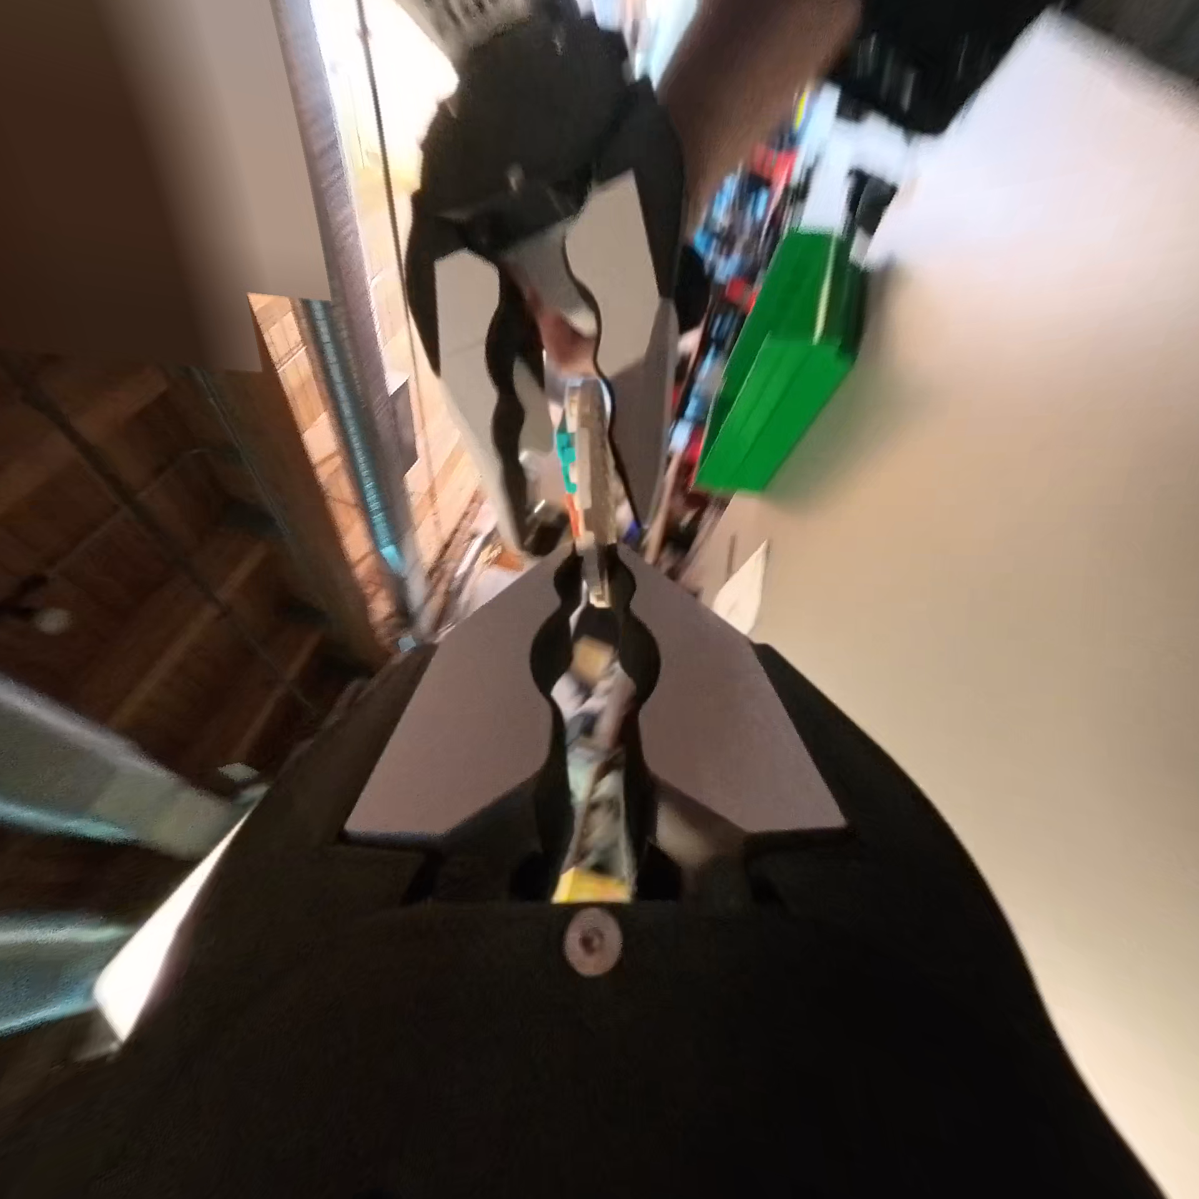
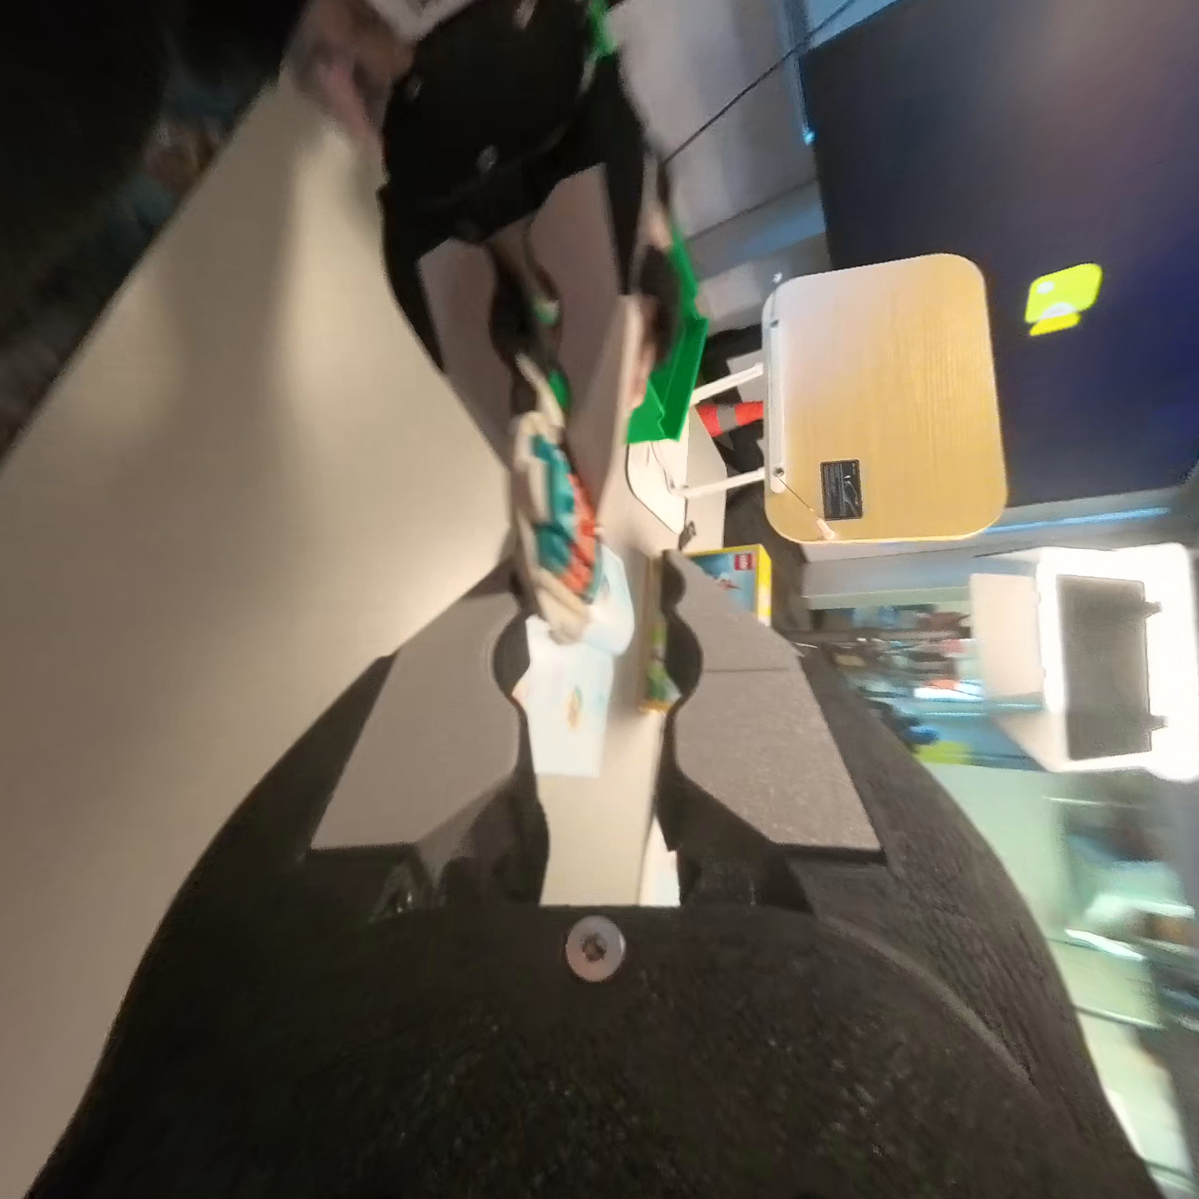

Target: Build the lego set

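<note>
Lego build (image 1: 593, 473) sits pinched in left jaws; right jaws gape, empty.

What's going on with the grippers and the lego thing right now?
Left gripper shut on flat white, teal and orange lego build. Right gripper open, empty, beside build's end. Green plastic bin off to the side; nothing blocking.

Lego build (image 2: 551, 519): flat plate assembly, white/pale base, teal and orange-red bricks on one face. Held off counter, edge-on in my left wrist view (image 1: 593, 467), studded face showing in right wrist view. My left gripper (image 1: 597, 584) clamps its near end; far end sits between fingers of my right gripper (image 2: 587, 577), spread apart. Loose pieces: blurred red, blue, black heap (image 1: 733, 272) on counter beyond. Detail unclear.
</note>
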A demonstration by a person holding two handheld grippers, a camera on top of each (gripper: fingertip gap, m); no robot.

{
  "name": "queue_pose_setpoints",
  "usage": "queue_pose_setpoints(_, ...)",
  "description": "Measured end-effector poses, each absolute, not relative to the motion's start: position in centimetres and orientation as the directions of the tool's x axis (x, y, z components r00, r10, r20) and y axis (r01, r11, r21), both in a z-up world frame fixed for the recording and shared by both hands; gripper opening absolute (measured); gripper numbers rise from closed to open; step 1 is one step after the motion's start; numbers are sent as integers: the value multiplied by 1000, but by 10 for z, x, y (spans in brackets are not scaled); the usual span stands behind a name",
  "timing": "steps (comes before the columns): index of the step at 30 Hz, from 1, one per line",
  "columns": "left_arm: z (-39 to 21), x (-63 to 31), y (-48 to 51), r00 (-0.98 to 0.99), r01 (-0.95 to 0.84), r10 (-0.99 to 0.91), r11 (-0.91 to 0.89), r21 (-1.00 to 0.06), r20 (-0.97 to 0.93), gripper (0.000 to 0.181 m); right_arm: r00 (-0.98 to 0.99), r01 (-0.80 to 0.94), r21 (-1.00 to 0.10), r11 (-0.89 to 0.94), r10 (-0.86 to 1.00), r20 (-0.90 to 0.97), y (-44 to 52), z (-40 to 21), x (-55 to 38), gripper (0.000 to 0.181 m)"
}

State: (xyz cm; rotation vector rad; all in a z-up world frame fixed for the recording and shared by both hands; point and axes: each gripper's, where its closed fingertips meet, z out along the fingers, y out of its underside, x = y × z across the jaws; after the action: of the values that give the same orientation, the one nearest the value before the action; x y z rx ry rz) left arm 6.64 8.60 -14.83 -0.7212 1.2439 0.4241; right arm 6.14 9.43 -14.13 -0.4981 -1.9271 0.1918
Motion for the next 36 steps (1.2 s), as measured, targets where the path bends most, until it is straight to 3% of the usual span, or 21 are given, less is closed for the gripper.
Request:
queue_pose_setpoints(4, -141, 66, 71, 401, -460, -280, 762, -456, -872, 5, -347, 191, -475, 859, 511, 786, 82, -132, 62, 39)
queue_pose_setpoints(7, -135, 63, 63, 435, -366, -338, 780, -507, -835, 5, -370, 143, -510, 848, 524, 768, 73, -128, 62, 27)
queue_pose_setpoints(10, -131, 61, 59, 451, -330, -360, 783, -527, -817, 4, -388, 100, -514, 852, 509, 768, 63, -126, 64, 12)
queue_pose_setpoints(15, -134, 59, 60, 448, -331, -372, 776, -537, -813, 4, -370, 100, -456, 884, 459, 808, 63, -127, 63, 8)
queue_pose_setpoints(26, -146, 61, 61, 427, -363, -373, 764, -534, -824, 5, -463, 172, -585, 793, 589, 663, 63, -139, 66, 8)
queue_pose_setpoints(30, -147, 54, 72, 414, -478, -267, 750, -458, -870, 4, -445, 219, -619, 755, 641, 625, 73, -147, 64, 39)
queue_pose_setpoints(33, -154, 44, 85, 339, -645, -107, 697, -313, -935, 4, -414, 269, -663, 699, 705, 575, 82, -154, 62, 61)
queue_pose_setpoints(36, -164, 37, 93, 200, -762, 34, 634, -134, -979, 5, -398, 344, -790, 507, 841, 366, 83, -163, 54, 86)
